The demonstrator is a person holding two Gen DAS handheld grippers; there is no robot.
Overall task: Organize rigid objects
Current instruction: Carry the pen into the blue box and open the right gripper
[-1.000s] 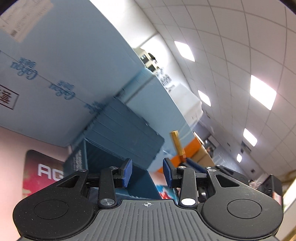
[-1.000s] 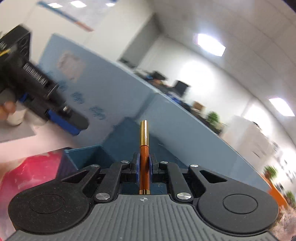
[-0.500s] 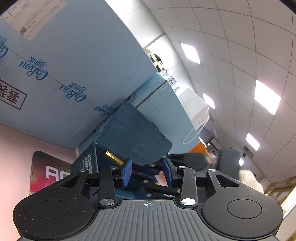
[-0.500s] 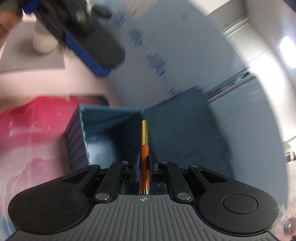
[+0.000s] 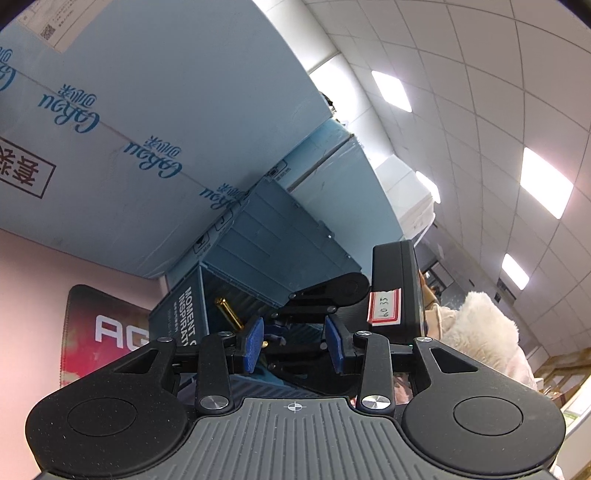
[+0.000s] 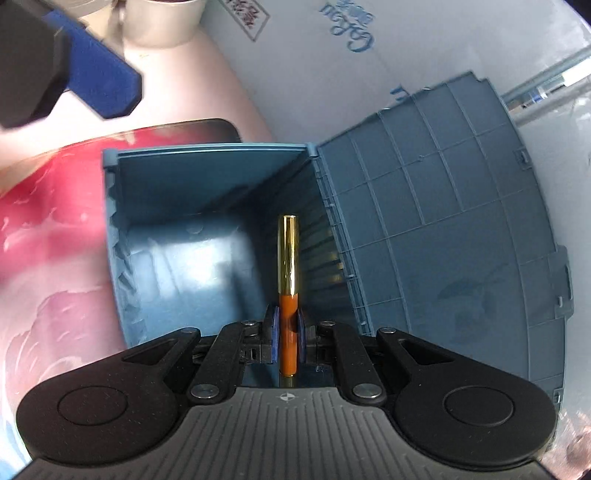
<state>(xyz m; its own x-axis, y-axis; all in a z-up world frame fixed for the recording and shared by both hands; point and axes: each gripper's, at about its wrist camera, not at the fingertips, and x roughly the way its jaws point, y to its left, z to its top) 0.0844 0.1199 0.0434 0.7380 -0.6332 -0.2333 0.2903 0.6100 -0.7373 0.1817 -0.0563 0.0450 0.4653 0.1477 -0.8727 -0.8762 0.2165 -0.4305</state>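
My right gripper (image 6: 287, 334) is shut on an orange pen with a gold cap (image 6: 287, 258). The pen points down into the open dark blue storage box (image 6: 207, 151), close to its right wall. The box's ribbed lid (image 6: 443, 221) is folded back to the right. In the left wrist view the same box (image 5: 184, 317) stands ahead, with the gold cap (image 5: 227, 312) showing inside it. My left gripper (image 5: 294, 343) is open with nothing between its blue pads (image 5: 255, 341). It hovers beside the box, and one of its fingers (image 6: 99, 85) shows at the right view's top left.
A big light blue cardboard carton (image 5: 147, 129) stands right behind the box. A red and black mat (image 6: 48, 258) lies under the box on the pink table. A pale cup (image 6: 162, 22) stands farther back. A fluffy white sleeve (image 5: 480, 325) is at the right.
My right gripper has tipped downward and moved over the box, so the pen now points into it. My left gripper has stayed almost still and open.
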